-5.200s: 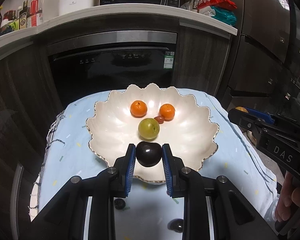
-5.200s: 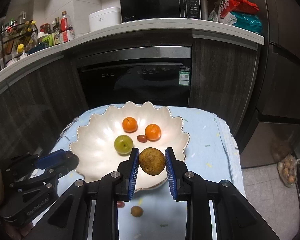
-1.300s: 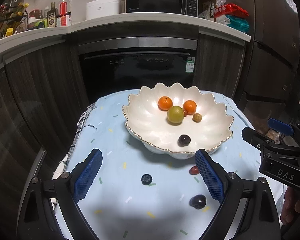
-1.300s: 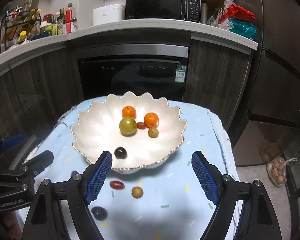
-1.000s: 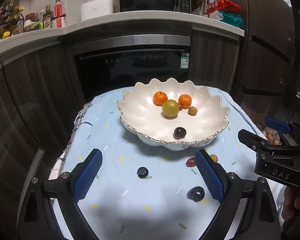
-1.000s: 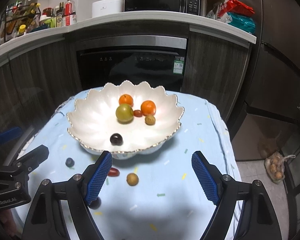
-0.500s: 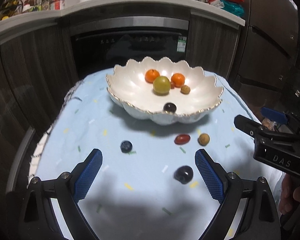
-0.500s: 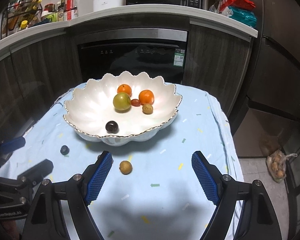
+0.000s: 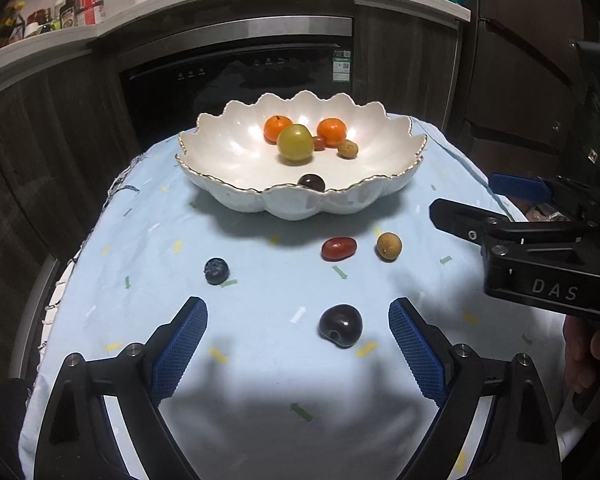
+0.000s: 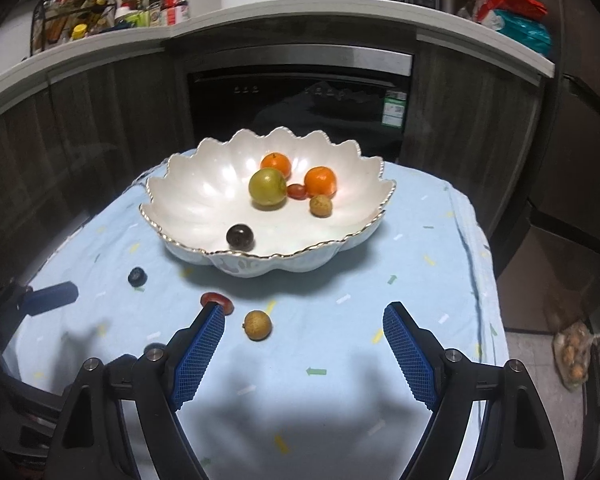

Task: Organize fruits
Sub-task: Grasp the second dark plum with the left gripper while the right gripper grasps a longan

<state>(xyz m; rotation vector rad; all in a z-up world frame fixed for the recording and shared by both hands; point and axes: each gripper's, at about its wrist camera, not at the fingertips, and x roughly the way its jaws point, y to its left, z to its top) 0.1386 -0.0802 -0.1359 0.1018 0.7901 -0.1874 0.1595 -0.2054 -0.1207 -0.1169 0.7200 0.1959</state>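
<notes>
A white scalloped bowl (image 9: 236, 152) (image 10: 188, 200) holds two oranges, a green fruit (image 9: 295, 143), a small red one, a small brown one and a dark plum (image 9: 311, 181). On the blue cloth lie a dark plum (image 9: 340, 325), a red tomato (image 9: 339, 248), a brown longan (image 9: 389, 246) (image 10: 257, 324) and a blueberry (image 9: 216, 270) (image 10: 137, 276). My left gripper (image 9: 298, 352) is open and empty, with the loose plum just beyond its fingertips. My right gripper (image 10: 304, 352) is open and empty, the longan just ahead and left; it also shows in the left wrist view (image 9: 540, 256).
The small table has edges close on all sides, under a blue cloth (image 10: 420, 280). Dark cabinets and an oven (image 10: 300, 96) stand behind. A bag of produce (image 10: 576, 356) lies on the floor at right.
Both grippers dropped their fruit in the bowl, opened, and drew back and lower. The loose fruits on the cloth now sit closer to the fingertips.
</notes>
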